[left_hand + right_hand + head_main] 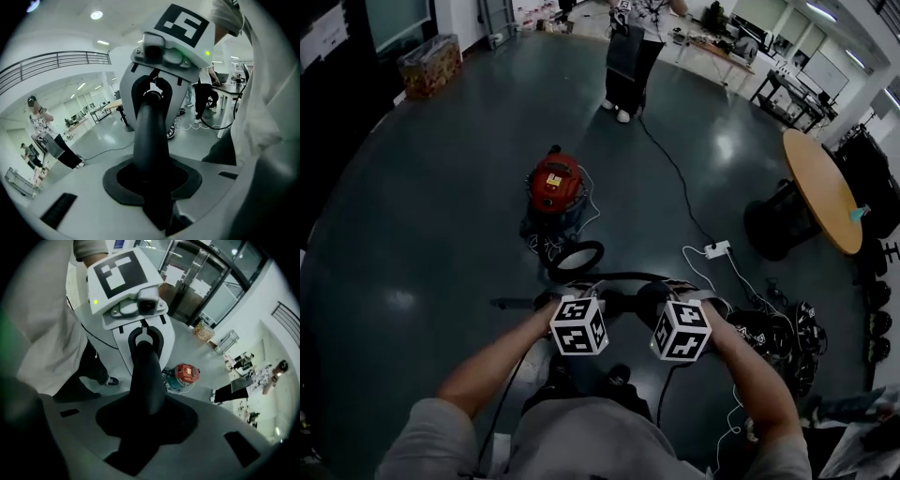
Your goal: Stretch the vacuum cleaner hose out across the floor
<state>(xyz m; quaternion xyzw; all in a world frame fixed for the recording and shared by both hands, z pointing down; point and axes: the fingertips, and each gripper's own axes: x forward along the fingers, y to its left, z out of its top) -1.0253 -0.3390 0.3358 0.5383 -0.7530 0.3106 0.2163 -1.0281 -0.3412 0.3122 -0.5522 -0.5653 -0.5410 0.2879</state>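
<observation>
The dark floor (441,216) lies open toward the far end of the room, and I judge that is where the stretch should go. The red vacuum cleaner (555,184) stands in front of the person, well ahead of the hands. It should serve as the fixed end while the free end is drawn away from it in one straight line. The hose (577,255) lies curled in a loop on the near side of the cleaner and then comes up to the hands. The pull should be slow enough for that loop to unroll without kinking or tipping the cleaner, and it should steer clear of the white power strip (716,249) and its cable at the right. A smooth black length of hose runs straight between the two tools, which face each other close together. The left hand-held gripper (152,187) is clamped narrow on it. The right hand-held gripper (145,427) has its jaws closed round the same length, just beside the left, both nearer the person than the loop.
</observation>
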